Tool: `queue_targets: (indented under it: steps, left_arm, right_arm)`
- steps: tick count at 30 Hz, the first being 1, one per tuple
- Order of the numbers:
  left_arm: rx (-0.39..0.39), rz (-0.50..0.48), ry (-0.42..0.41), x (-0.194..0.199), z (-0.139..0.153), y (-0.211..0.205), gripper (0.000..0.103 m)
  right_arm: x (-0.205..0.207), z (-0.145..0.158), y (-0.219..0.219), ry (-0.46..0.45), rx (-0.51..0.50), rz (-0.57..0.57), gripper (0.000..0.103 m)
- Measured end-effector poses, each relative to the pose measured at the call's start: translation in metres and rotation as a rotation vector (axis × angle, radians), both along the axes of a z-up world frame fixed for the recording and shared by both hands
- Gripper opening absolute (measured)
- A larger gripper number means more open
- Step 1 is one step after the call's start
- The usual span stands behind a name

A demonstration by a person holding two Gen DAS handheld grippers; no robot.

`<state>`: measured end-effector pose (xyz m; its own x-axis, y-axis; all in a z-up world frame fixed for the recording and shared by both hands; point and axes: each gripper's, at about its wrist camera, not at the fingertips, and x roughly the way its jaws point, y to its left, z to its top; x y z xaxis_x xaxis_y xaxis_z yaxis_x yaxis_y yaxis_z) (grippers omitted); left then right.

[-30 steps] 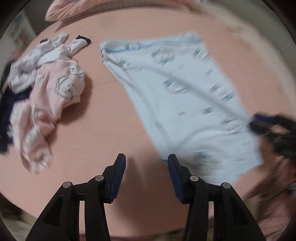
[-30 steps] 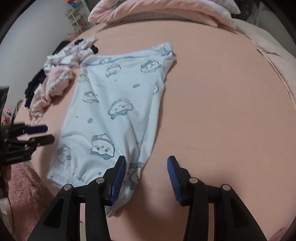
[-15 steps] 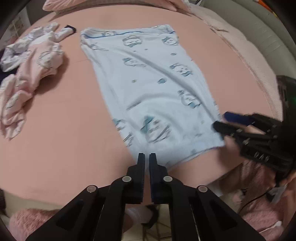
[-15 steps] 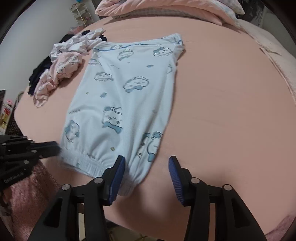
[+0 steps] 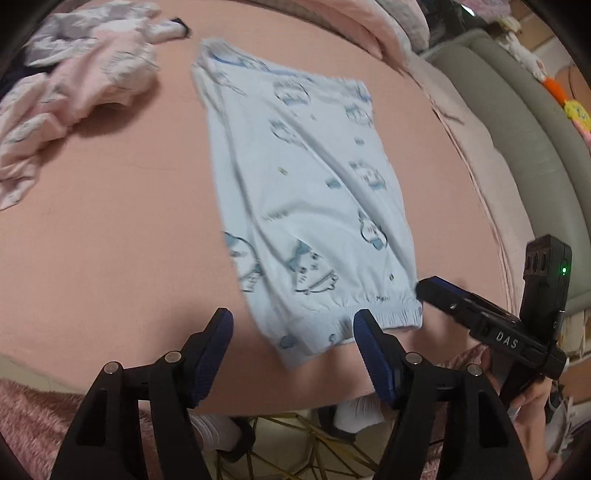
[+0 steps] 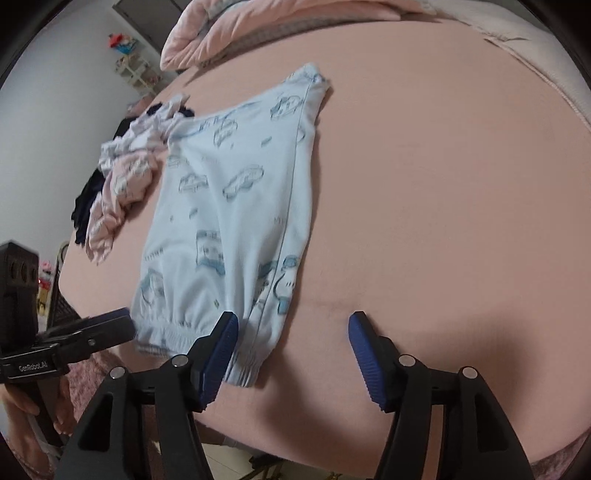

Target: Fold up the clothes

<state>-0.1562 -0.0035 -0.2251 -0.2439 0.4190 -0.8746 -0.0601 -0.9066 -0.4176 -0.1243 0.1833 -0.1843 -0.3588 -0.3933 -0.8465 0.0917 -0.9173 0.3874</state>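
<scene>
A light blue garment (image 5: 306,206) with cartoon prints lies flat on the pink bed, its elastic waistband at the near edge; it also shows in the right wrist view (image 6: 229,221). My left gripper (image 5: 293,350) is open, its fingers straddling the waistband's left corner just above the bed. My right gripper (image 6: 291,354) is open at the waistband's right corner, its left finger (image 6: 218,354) over the cloth. Each gripper appears in the other's view: the right (image 5: 480,317) and the left (image 6: 85,332).
A heap of pink, white and dark clothes (image 5: 74,92) lies at the far left of the bed, also in the right wrist view (image 6: 122,184). Pillows (image 6: 258,29) line the far end. A grey padded frame (image 5: 535,155) runs along the right. The bed's near edge is just below the grippers.
My left gripper was shut half a second ago and has opened, now at the waistband's left corner. The right gripper has stayed open and moved closer to the waistband.
</scene>
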Motion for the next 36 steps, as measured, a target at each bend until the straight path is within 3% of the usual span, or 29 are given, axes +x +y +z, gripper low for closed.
queue_targets:
  steps: [2,6,7,9,10,14,17,23,27,28,30,31,32,36]
  left_arm:
    - [0.002,-0.007,-0.012,0.003,-0.002,0.005,0.043]
    - [0.009,0.031,0.003,0.009,-0.003,0.004,0.025]
    - [0.018,0.04,0.004,0.01,-0.004,0.004,0.024]
    - [0.031,0.047,0.011,0.013,-0.001,0.003,0.018]
    - [0.032,0.047,0.017,0.016,0.003,0.002,0.015]
    - [0.04,0.047,0.042,0.026,0.02,-0.003,0.014]
    - [0.051,0.045,0.065,0.033,0.032,-0.006,0.014]
    - [0.08,0.054,0.072,0.041,0.034,-0.013,0.013]
    - [0.081,0.065,0.049,0.041,0.02,-0.017,0.013]
    - [0.094,0.08,0.035,0.039,0.015,-0.021,0.013]
    - [0.109,0.087,0.033,0.039,0.015,-0.026,0.014]
    - [0.115,0.089,0.033,0.039,0.015,-0.028,0.014]
    - [0.116,0.09,0.037,0.04,0.017,-0.029,0.015]
    - [0.078,0.08,0.037,0.036,0.016,-0.024,0.015]
  right_arm:
    - [0.003,-0.002,-0.006,0.004,-0.001,0.025,0.065]
    - [0.001,-0.008,-0.021,-0.009,-0.02,0.064,0.065]
    - [0.001,-0.01,-0.024,-0.007,-0.011,0.064,0.059]
    - [0.002,-0.009,-0.026,-0.004,-0.035,0.071,0.025]
    - [0.003,-0.006,-0.029,-0.001,-0.046,0.077,0.014]
    - [0.01,0.005,-0.039,0.04,-0.008,0.1,0.012]
    - [0.017,0.01,-0.031,0.042,-0.046,0.076,0.01]
    - [0.033,0.014,-0.012,0.02,-0.075,0.045,0.006]
    - [0.041,0.009,0.001,-0.005,-0.099,0.022,0.007]
    - [0.041,0.007,0.004,-0.008,-0.116,0.005,0.008]
    - [0.038,0.008,0.007,-0.013,-0.152,-0.019,0.027]
    - [0.037,0.01,0.008,-0.011,-0.173,-0.027,0.054]
    - [0.035,0.013,0.006,0.002,-0.196,-0.024,0.068]
    - [0.025,0.01,-0.009,-0.004,-0.145,0.005,0.068]
